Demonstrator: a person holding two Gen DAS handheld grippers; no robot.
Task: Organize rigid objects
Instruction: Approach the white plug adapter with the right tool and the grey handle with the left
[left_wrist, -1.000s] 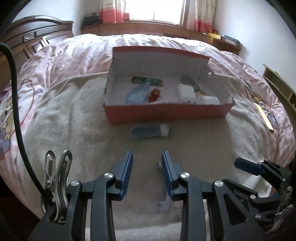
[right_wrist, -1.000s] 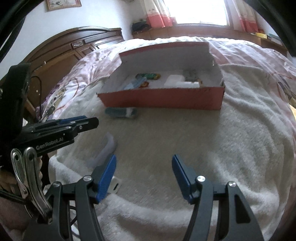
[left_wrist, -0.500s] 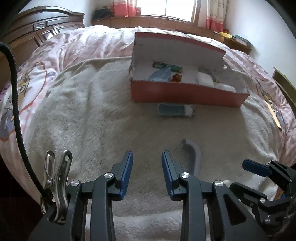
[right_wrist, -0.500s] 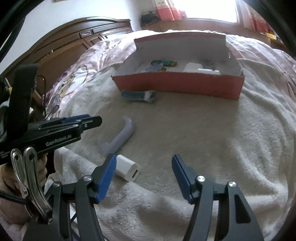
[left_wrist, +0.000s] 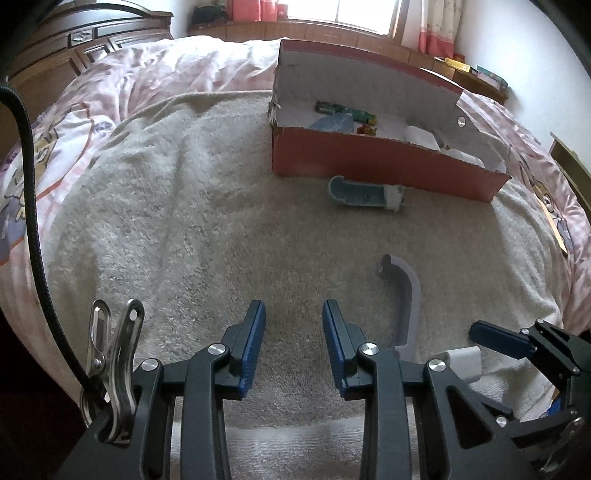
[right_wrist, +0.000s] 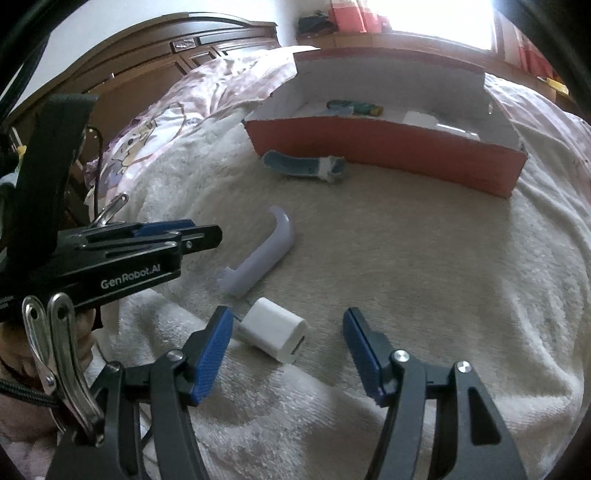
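Observation:
An open red cardboard box (left_wrist: 388, 166) (right_wrist: 384, 142) lies on a cream towel and holds several small items. In front of it rests a small blue toy skateboard (left_wrist: 364, 192) (right_wrist: 304, 167). Nearer to me are a curved lilac plastic piece (left_wrist: 406, 295) (right_wrist: 260, 260) and a white charger cube (right_wrist: 275, 330) (left_wrist: 463, 363). My right gripper (right_wrist: 288, 325) is open, low over the towel, and the cube lies between its fingers, close to the left one, untouched. My left gripper (left_wrist: 293, 312) is open over bare towel with nothing between its fingers.
The towel (left_wrist: 184, 221) covers a pink patterned quilt (left_wrist: 122, 96) on a bed. A dark wooden headboard (right_wrist: 166, 55) stands at the left, a window ledge with curtains behind. The towel's near edge drops off just below both grippers. A person's hand (right_wrist: 22, 354) holds the left gripper.
Both grippers have pulled back from the box, sunk lower and shifted sideways. The lilac piece and the white cube have come into view, and the cube now lies between the right fingers.

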